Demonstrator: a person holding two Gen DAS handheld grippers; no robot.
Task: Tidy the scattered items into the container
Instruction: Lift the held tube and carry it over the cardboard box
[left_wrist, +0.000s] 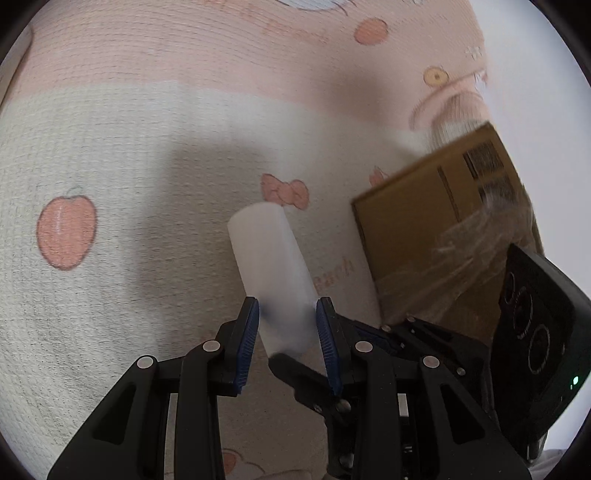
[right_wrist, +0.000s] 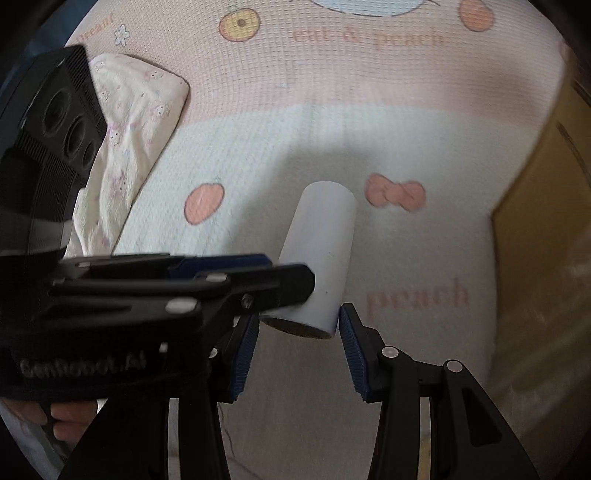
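Observation:
A white cylinder (left_wrist: 271, 266) is held between the blue pads of my left gripper (left_wrist: 286, 314), which is shut on its near end above a peach-print blanket. The same cylinder (right_wrist: 321, 254) shows in the right wrist view, with the left gripper's fingers (right_wrist: 236, 280) reaching in from the left and clamped on it. My right gripper (right_wrist: 298, 332) is open, its fingertips on either side of the cylinder's near end without gripping it. A brown cardboard box (left_wrist: 436, 229) stands to the right; it also shows at the right edge of the right wrist view (right_wrist: 535, 221).
A pink and white blanket (left_wrist: 129, 147) with peach prints covers the surface. A crumpled floral cloth (right_wrist: 129, 140) lies at the left in the right wrist view. Clear plastic film (left_wrist: 461, 251) hangs on the box. The right gripper's body (left_wrist: 535, 332) is close at the right.

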